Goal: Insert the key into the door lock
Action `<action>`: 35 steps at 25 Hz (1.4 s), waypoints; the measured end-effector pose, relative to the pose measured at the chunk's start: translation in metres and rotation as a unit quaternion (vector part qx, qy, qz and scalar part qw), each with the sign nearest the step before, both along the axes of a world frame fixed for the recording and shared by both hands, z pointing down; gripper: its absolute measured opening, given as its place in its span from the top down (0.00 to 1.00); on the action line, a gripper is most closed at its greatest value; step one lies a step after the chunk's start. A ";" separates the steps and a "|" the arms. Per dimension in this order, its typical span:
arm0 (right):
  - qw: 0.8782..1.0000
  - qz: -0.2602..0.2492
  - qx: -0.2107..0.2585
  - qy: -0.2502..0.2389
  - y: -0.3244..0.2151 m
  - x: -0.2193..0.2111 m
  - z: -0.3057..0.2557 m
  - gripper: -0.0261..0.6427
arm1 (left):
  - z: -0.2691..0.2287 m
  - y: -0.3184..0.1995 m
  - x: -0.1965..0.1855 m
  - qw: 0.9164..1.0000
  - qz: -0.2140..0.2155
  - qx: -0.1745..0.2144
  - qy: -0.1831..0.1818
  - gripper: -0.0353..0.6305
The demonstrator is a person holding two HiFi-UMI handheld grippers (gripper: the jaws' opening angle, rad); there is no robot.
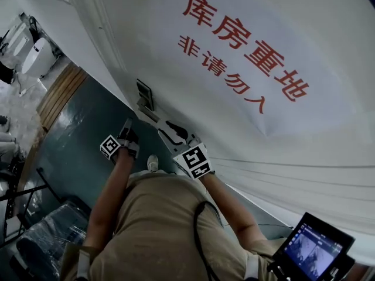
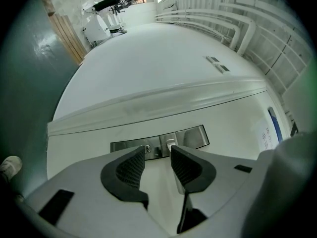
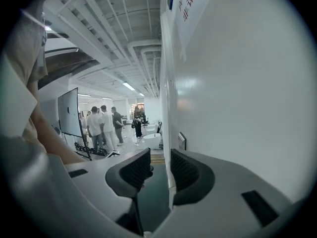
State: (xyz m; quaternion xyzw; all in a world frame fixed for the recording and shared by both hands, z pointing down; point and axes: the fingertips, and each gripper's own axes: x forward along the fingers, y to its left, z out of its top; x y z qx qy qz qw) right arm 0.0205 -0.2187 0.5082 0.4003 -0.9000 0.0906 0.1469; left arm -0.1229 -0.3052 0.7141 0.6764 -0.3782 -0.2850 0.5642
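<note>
A white door (image 1: pixel 246 127) carries a sign with red print. A metal lock plate (image 1: pixel 145 95) is set into its edge. In the left gripper view the lock plate (image 2: pixel 190 137) shows straight ahead, with a small round keyhole (image 2: pixel 147 148) and a latch beside it. My left gripper (image 2: pixel 157 156) is open a short way in front of the plate, nothing between its pads. It shows in the head view as the left gripper (image 1: pixel 126 130), just below the plate. My right gripper (image 3: pixel 160 163) is open and empty, pointing along the door face. No key is visible in any view.
A dark green floor (image 1: pixel 76 151) lies left of the door, with wooden boards (image 1: pixel 58 92) and white machines (image 1: pixel 35 54) beyond. A tablet (image 1: pixel 313 244) hangs at lower right. Several people (image 3: pixel 101 125) stand far off in the hall.
</note>
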 end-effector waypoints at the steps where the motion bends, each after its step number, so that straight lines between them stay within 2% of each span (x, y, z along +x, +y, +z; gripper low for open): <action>1: 1.000 0.000 0.000 0.001 0.001 0.001 0.001 0.76 | 0.000 0.002 0.001 1.000 0.002 -0.003 0.001 0.70; 9: 1.000 0.000 -0.005 0.000 0.001 -0.003 0.006 0.76 | 0.005 0.009 -0.002 1.000 0.009 -0.012 -0.001 0.70; 13: 1.000 0.004 -0.007 -0.003 -0.002 -0.008 0.009 0.76 | -0.001 0.009 -0.003 0.999 0.022 -0.001 -0.023 0.70; 16: 1.000 0.003 -0.009 -0.002 -0.005 -0.015 0.011 0.76 | -0.010 0.008 -0.004 0.998 0.038 0.011 -0.058 0.70; 19: 1.000 0.004 -0.004 0.004 -0.008 -0.020 0.013 0.76 | -0.021 0.009 -0.007 0.991 0.050 0.030 -0.117 0.71; 20: 1.000 0.006 -0.001 0.005 -0.009 -0.020 0.012 0.76 | -0.025 0.009 -0.010 0.988 0.050 0.037 -0.140 0.74; 22: 1.000 0.015 0.007 0.008 -0.011 -0.020 0.011 0.76 | -0.033 0.012 -0.019 0.980 0.047 0.055 -0.183 0.89; 24: 1.000 0.024 0.014 0.009 -0.012 -0.018 0.008 0.76 | -0.044 0.015 -0.028 0.974 0.043 0.079 -0.207 0.92; 27: 0.999 0.037 0.027 0.007 -0.012 -0.013 0.004 0.76 | -0.070 0.022 -0.030 0.974 0.040 0.117 -0.187 0.92; 29: 0.999 0.041 0.033 0.005 -0.010 -0.011 0.002 0.76 | -0.078 0.029 -0.027 0.975 0.043 0.122 -0.183 0.92; 31: 0.998 0.044 0.037 0.004 -0.009 -0.010 0.001 0.76 | -0.085 0.035 -0.021 0.966 0.056 0.130 -0.216 0.92; 33: 0.998 0.044 0.040 0.007 -0.005 -0.009 -0.001 0.76 | -0.097 0.042 -0.012 0.949 0.072 0.155 -0.264 0.92; 35: 0.998 0.043 0.044 0.011 -0.001 -0.009 -0.003 0.76 | -0.110 0.046 -0.006 0.936 0.077 0.176 -0.295 0.92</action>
